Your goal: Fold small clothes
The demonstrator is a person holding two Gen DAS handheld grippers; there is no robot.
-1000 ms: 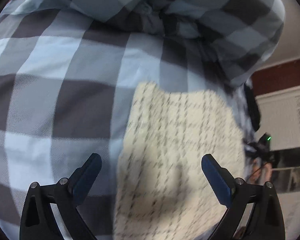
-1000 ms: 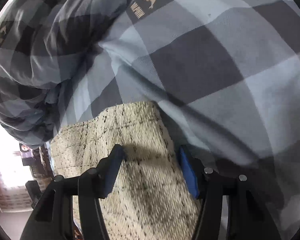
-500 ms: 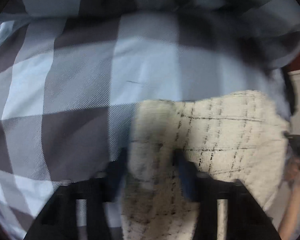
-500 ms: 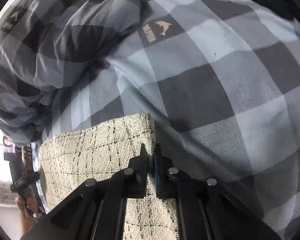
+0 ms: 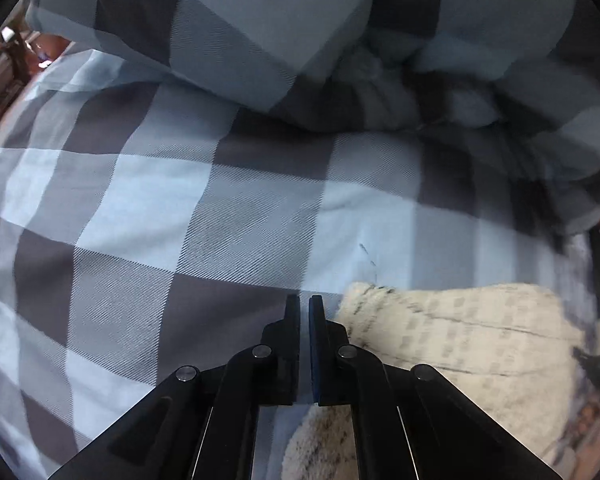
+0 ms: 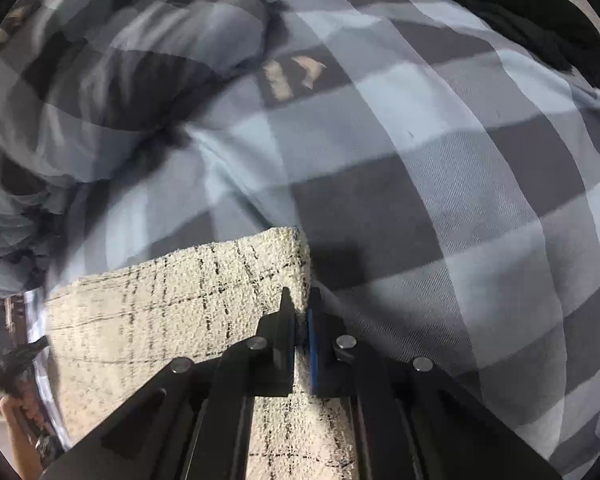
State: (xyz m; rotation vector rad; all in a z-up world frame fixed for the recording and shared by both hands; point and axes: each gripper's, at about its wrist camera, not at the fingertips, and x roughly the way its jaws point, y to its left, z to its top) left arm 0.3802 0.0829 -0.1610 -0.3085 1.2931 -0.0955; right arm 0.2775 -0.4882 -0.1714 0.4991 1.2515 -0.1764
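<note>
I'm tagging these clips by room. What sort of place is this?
Most likely a bedroom: the cream garment lies on a bed with a checked blue-grey cover, and a matching bunched duvet sits behind it.

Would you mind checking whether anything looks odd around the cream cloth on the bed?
Yes: the fingers of the left gripper are shut beside the corner of the cream cloth, over the checked bedcover, apparently holding nothing, while the right gripper is clamped on the cloth's edge.

Closes the left claw (image 5: 305,300), wide open a second ago over the cream, black-checked woven garment (image 6: 160,312), and shifts it off that garment's left corner, above the blue-and-grey checked bed cover (image 5: 140,200). Clamps the right claw (image 6: 298,300), half open before, onto the garment's right edge.
</note>
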